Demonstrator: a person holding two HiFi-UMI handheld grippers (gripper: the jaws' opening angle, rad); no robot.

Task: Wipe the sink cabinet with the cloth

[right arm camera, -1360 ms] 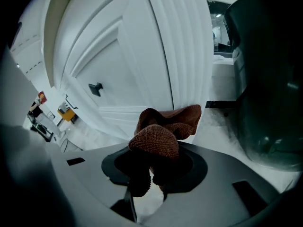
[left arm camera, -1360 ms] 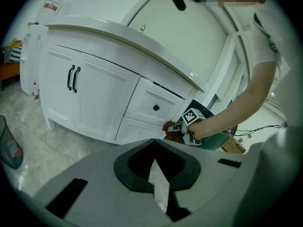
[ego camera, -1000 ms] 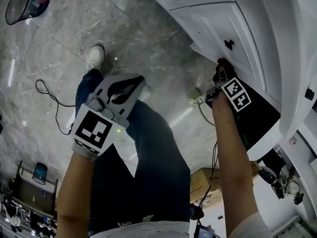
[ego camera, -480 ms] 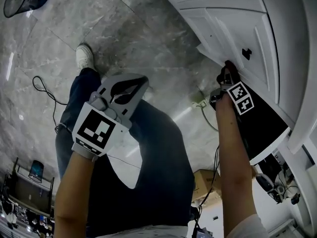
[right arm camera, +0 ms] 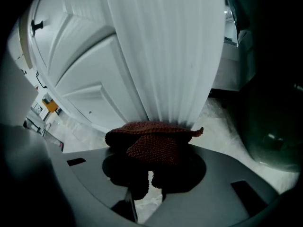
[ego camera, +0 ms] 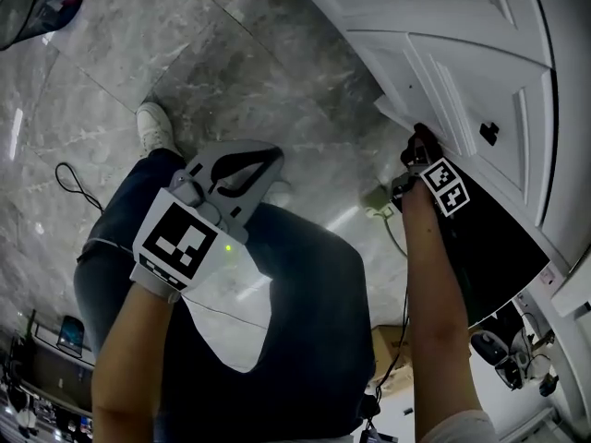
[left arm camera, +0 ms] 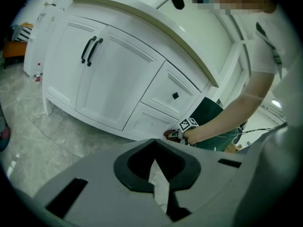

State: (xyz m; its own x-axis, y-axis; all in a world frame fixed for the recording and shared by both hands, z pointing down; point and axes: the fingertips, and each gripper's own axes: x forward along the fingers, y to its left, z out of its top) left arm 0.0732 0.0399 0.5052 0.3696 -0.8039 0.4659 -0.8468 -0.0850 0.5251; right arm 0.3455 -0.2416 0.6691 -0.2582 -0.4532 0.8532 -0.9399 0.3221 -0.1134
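Left gripper (ego camera: 266, 160): jaws closed on nothing, held above the person's leg (ego camera: 305, 284), with the white cabinet (left arm camera: 109, 74) well ahead of it. Right gripper (ego camera: 420, 146): jaws clamped on the reddish-brown cloth (right arm camera: 154, 143), which bulges beyond their tips and presses against the cabinet's ribbed corner directly ahead.

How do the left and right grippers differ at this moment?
The left gripper is shut on nothing, while the right gripper is shut on the reddish-brown knitted cloth. The left gripper hangs over the person's legs, clear of the white sink cabinet. The right gripper presses its cloth against the cabinet's fluted panel. Both are hand-held, with jaws closed.
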